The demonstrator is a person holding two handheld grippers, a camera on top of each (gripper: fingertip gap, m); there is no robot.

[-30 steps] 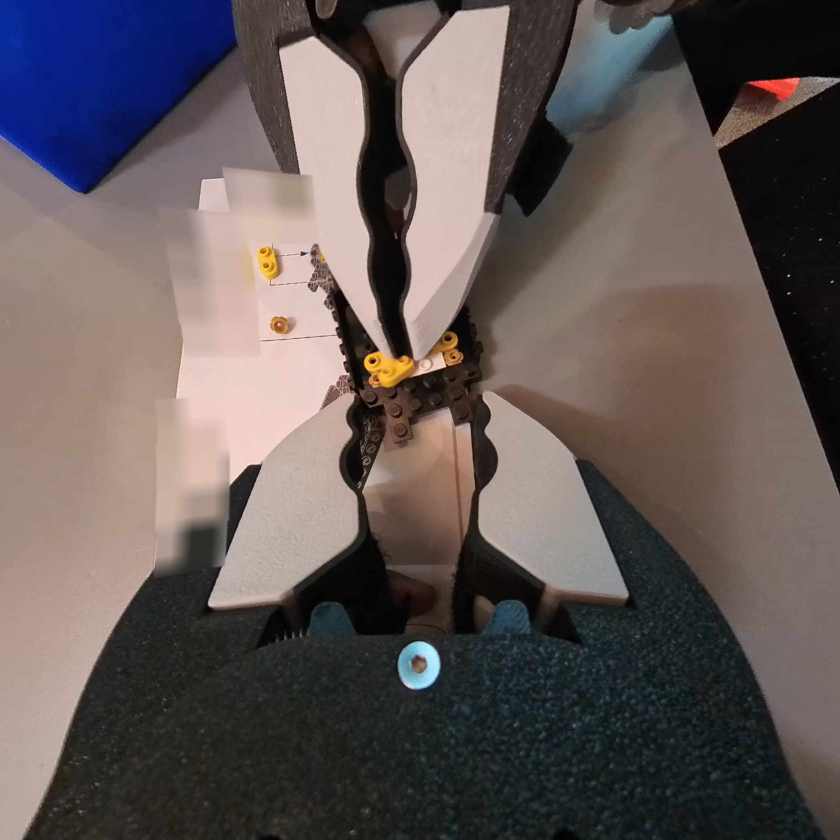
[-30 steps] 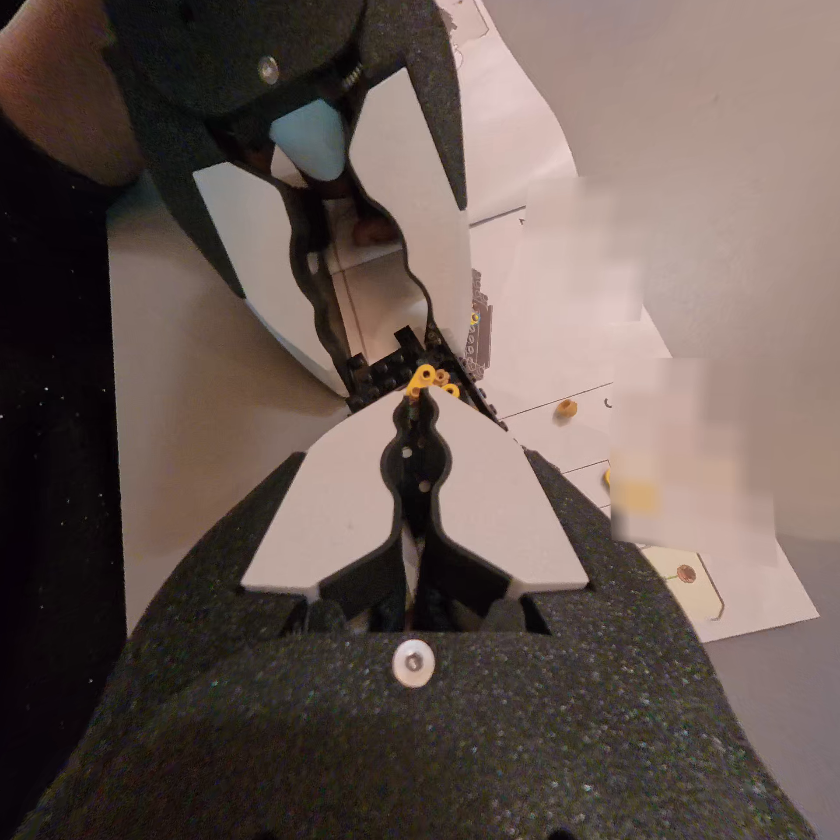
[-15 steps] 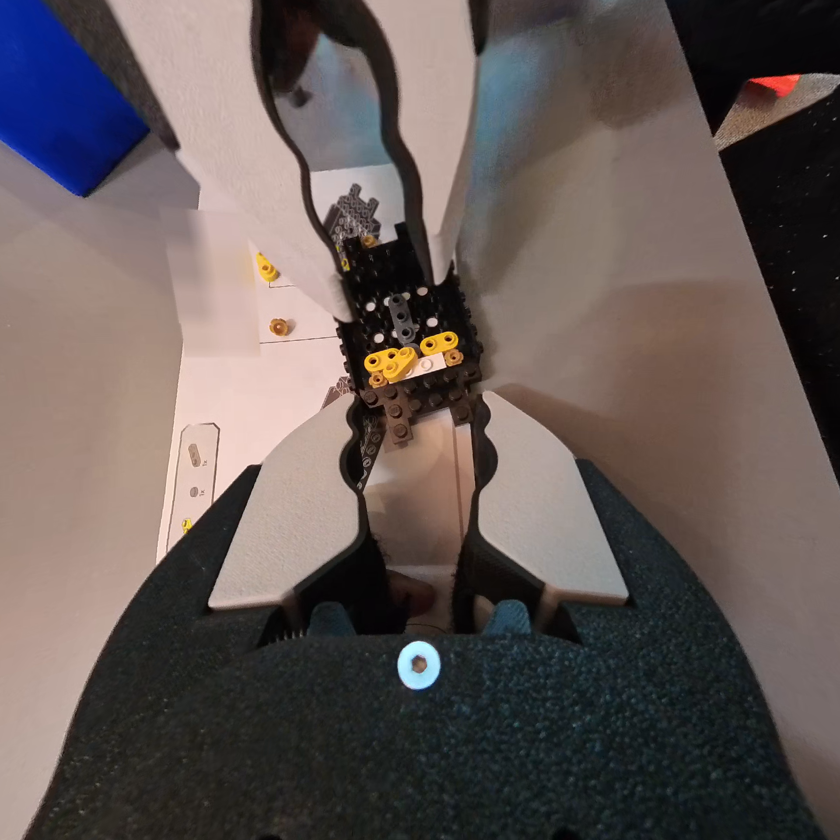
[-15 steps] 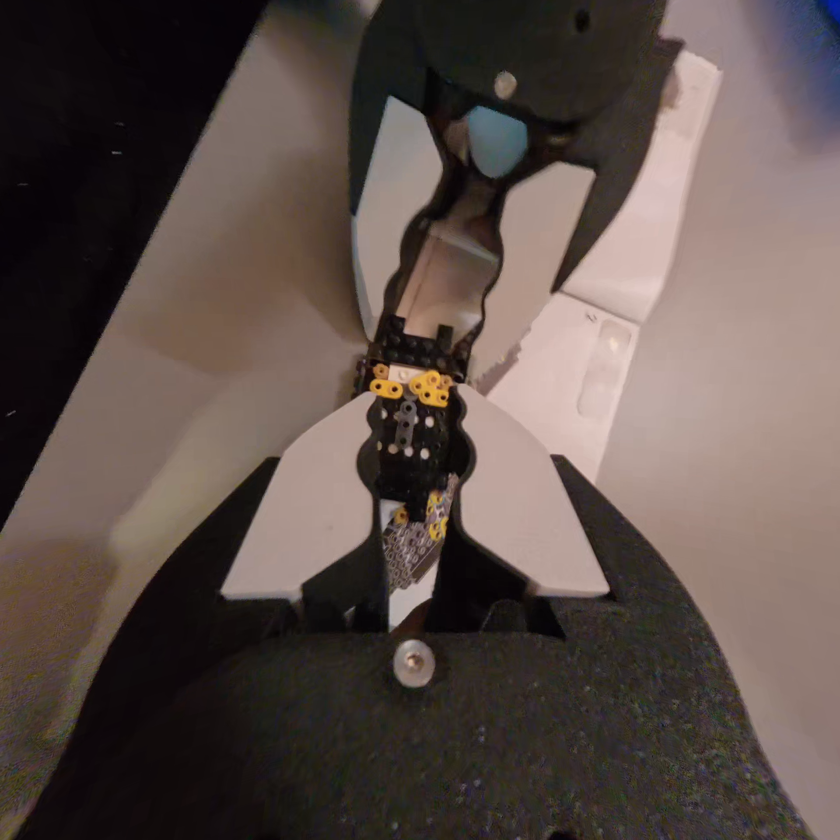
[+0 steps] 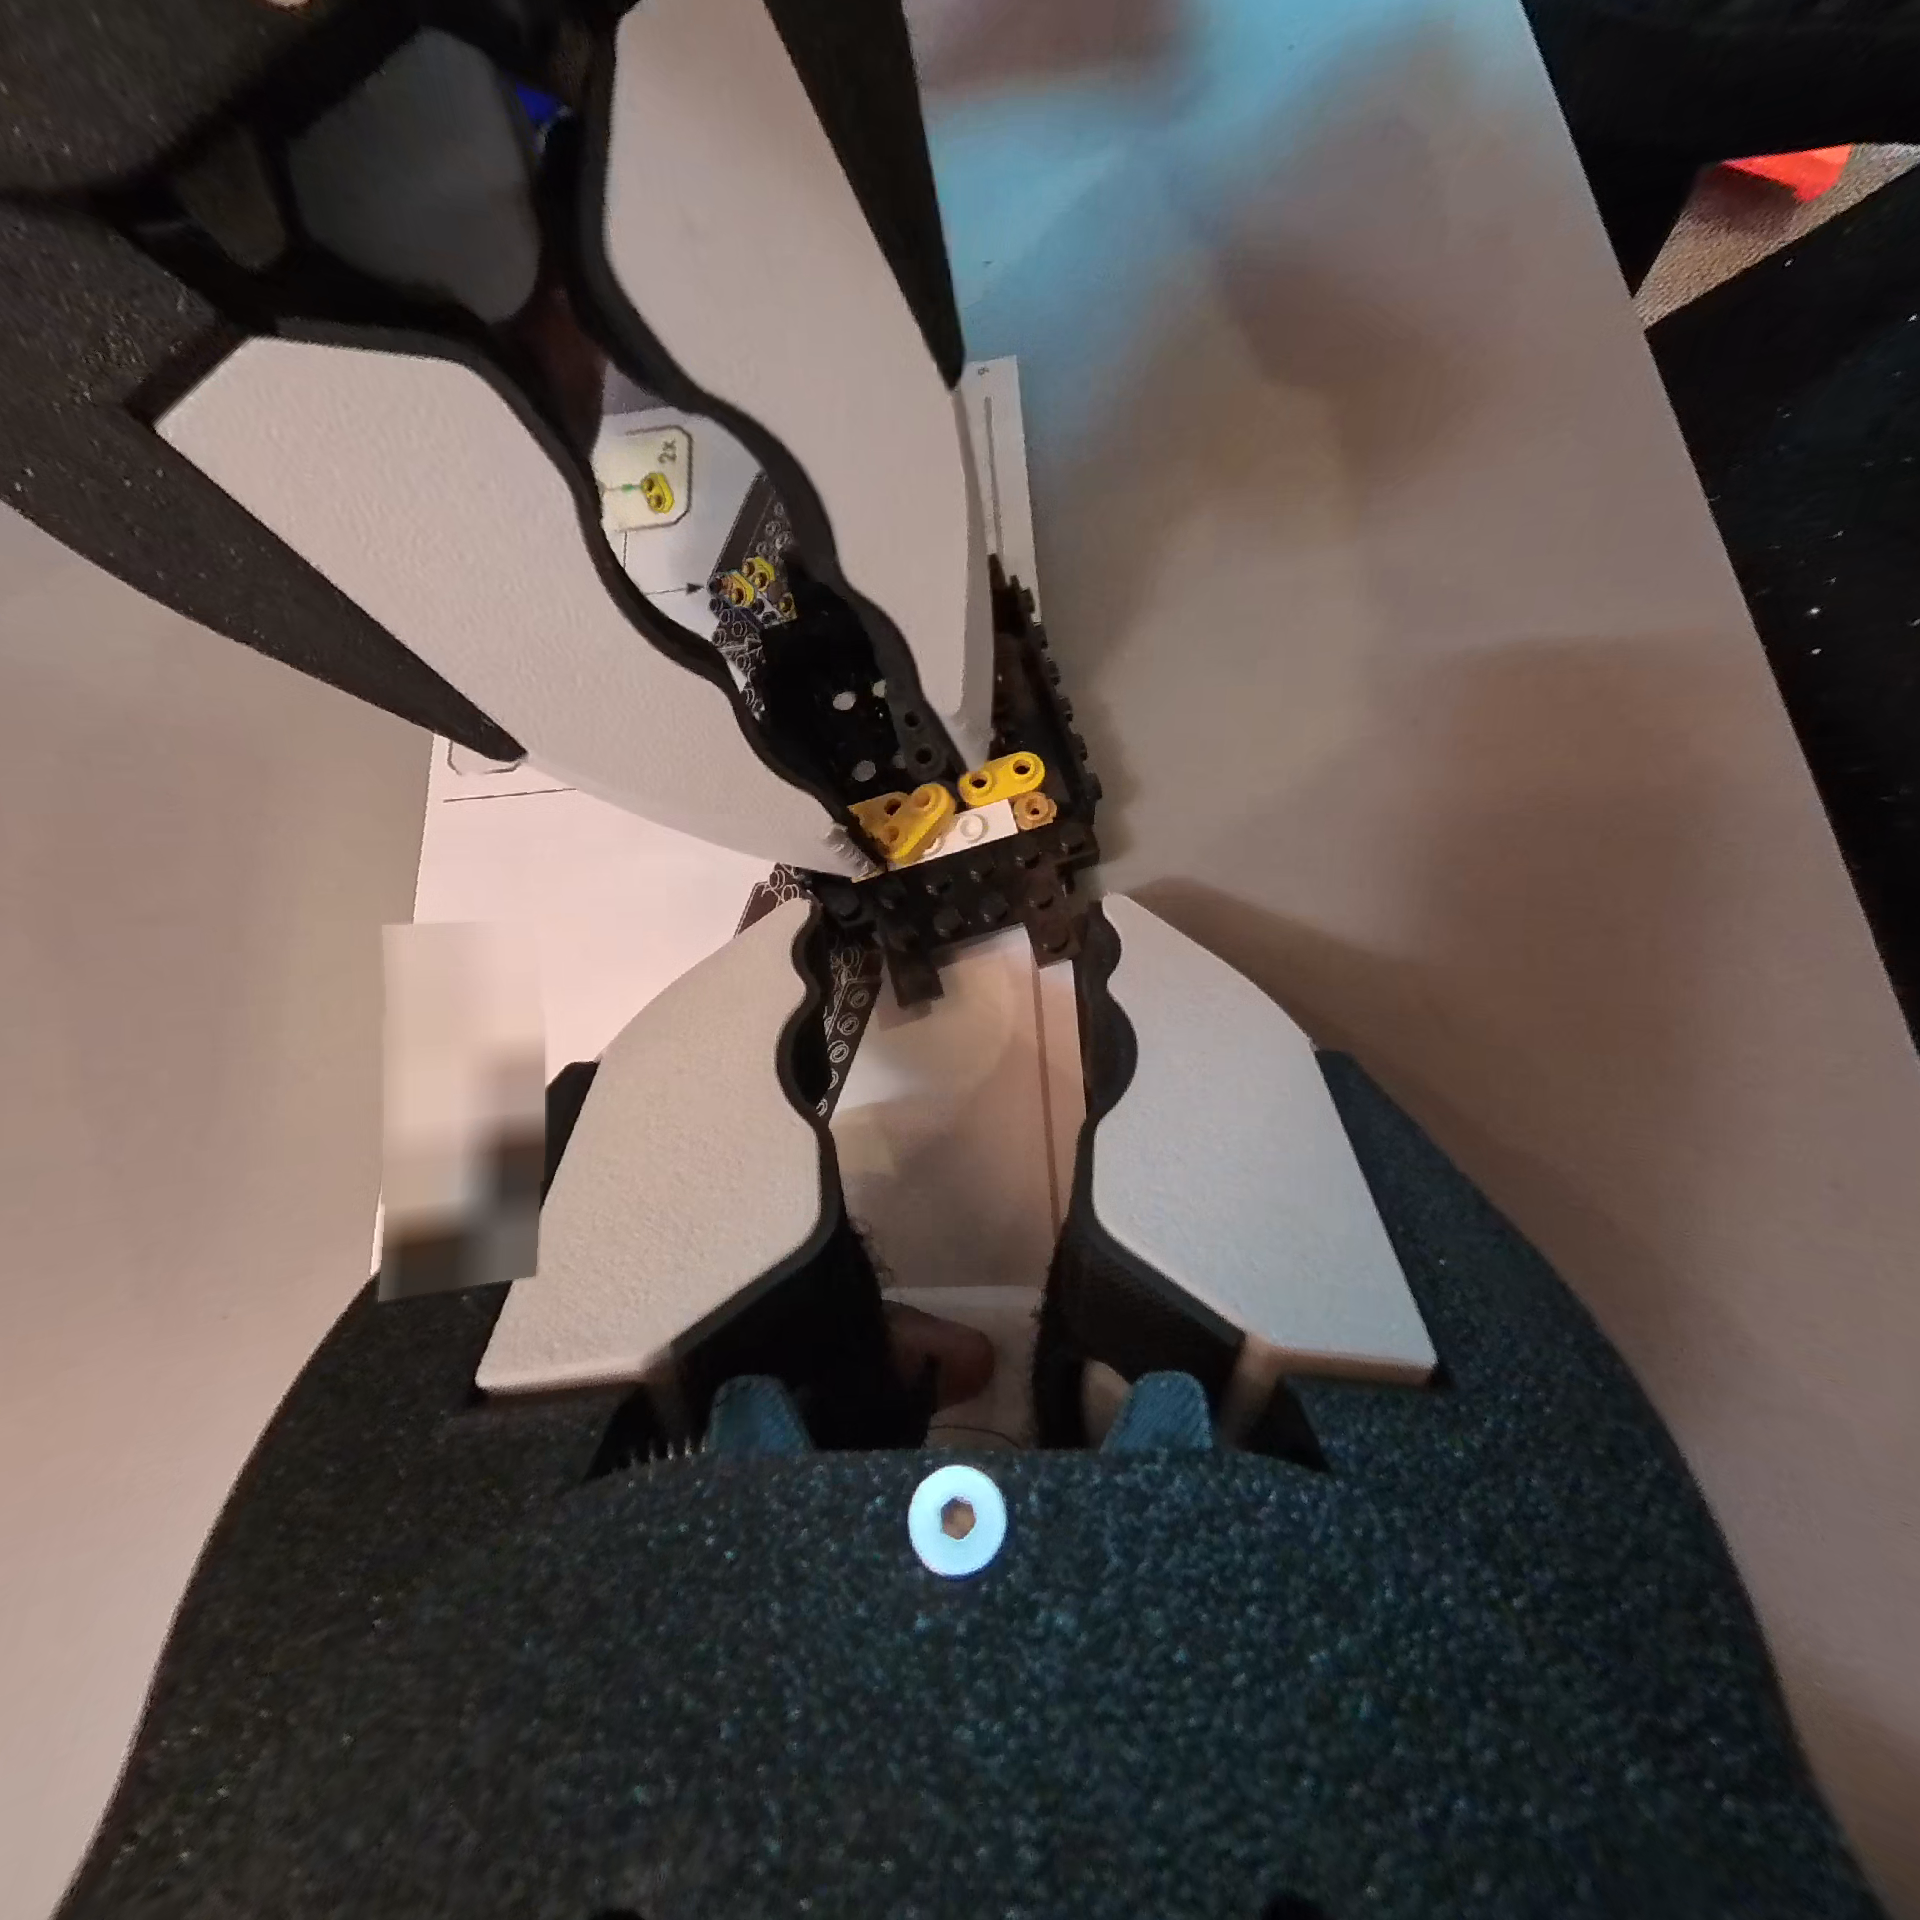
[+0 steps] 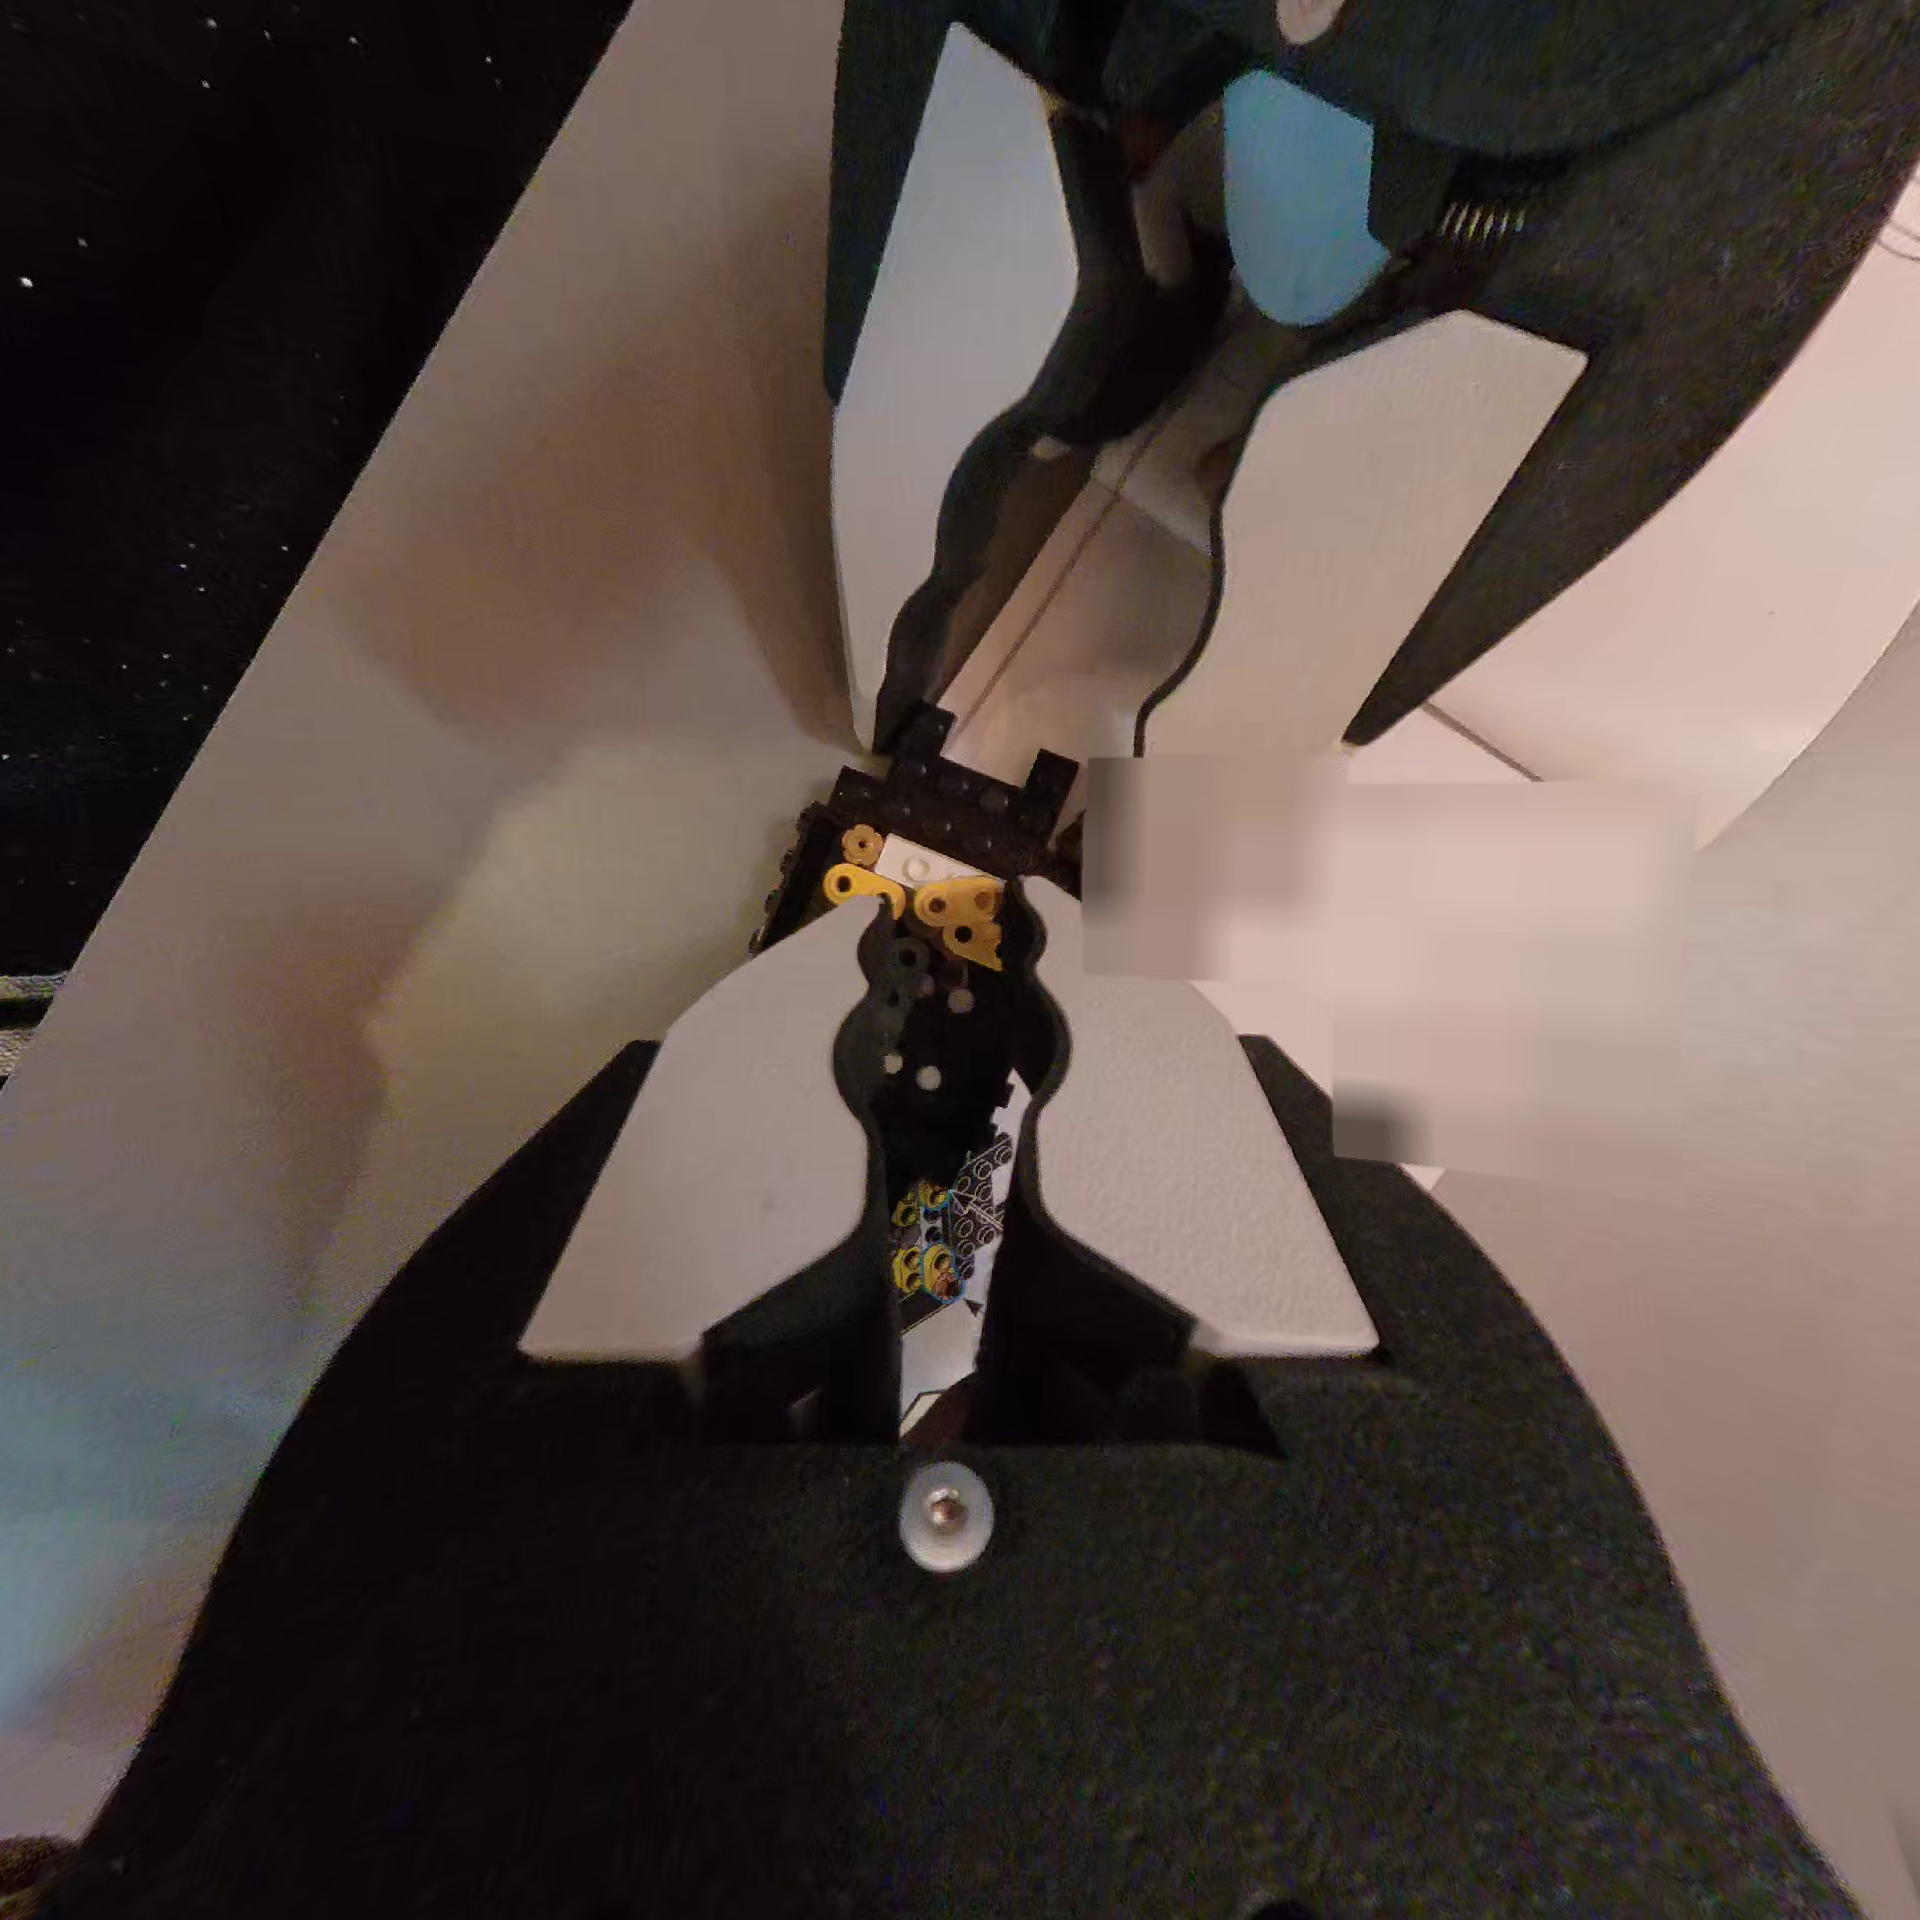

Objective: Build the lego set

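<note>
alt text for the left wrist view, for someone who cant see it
The left hand-held gripper clamps the near end of a black brick model over a white instruction sheet. The right hand-held gripper reaches in from above, its tips at a yellow piece.

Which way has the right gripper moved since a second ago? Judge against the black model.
Yes: against the black model, the right gripper swung toward upper left, fingertips now parted.

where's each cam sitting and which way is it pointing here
Left wrist view: rides the left gripper, looking along its fingers, which clamp the black brick model; the right gripper comes in from above.
Right wrist view: rides the right gripper, facing the opposite way; its fingertips flank the yellow pieces, the left gripper beyond.
Shared: the model, printed sheet and both grippers.
</note>
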